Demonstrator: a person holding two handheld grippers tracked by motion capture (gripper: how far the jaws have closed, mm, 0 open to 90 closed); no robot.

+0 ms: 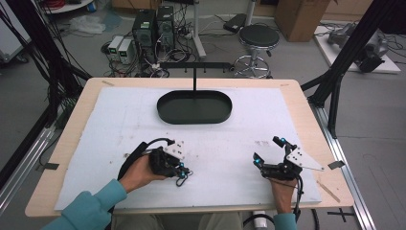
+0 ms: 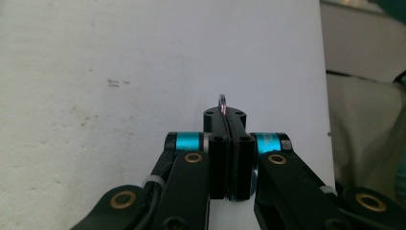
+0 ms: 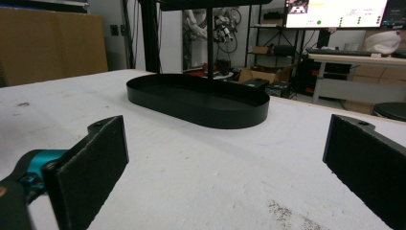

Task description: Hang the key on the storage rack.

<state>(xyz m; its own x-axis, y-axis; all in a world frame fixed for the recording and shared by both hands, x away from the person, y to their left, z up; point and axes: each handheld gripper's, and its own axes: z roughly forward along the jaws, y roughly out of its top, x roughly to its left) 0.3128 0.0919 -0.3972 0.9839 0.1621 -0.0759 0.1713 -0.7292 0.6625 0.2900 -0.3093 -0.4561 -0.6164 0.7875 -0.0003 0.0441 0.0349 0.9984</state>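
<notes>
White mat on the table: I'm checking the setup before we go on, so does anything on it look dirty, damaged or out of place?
The white mat has dark specks and smudges near the left hand-held gripper and toward the right hand-held gripper. The black tray sits flat and looks undamaged. Nothing is spilled.

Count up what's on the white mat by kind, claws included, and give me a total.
Black oval tray with upright stand: 1
Small thin ring-like item pinched in the left claw: 1
Claws: 2, the left shut, the right claw open
Total: 4
</notes>
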